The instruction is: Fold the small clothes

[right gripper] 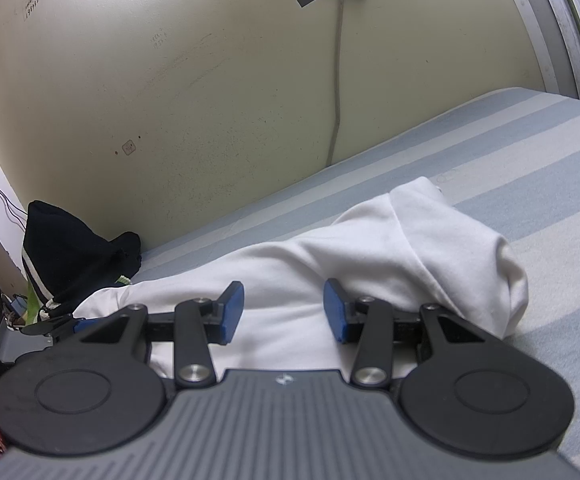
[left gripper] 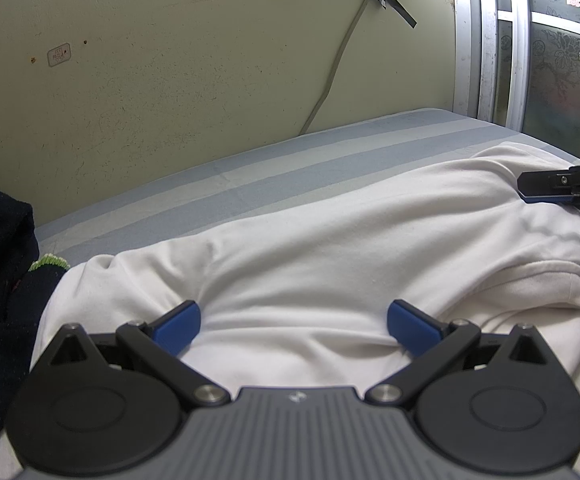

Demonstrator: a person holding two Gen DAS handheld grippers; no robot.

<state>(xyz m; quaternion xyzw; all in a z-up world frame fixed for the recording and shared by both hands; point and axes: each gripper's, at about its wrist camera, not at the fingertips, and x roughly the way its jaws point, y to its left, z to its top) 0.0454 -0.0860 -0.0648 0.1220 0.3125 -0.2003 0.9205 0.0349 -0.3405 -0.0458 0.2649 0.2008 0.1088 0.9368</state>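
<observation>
Left wrist view: a white garment (left gripper: 329, 248) lies bunched on the striped bed sheet (left gripper: 290, 152), across the middle of the frame.
The left gripper (left gripper: 293, 326) has its blue pads spread wide over the cloth, released, nothing pinched. In the right wrist view the right gripper (right gripper: 284, 308) stands about half open above the same garment (right gripper: 389, 248), pads not pressing it. Dark clothes (right gripper: 74, 248) lie at the left against the wall (right gripper: 170, 80).
</observation>
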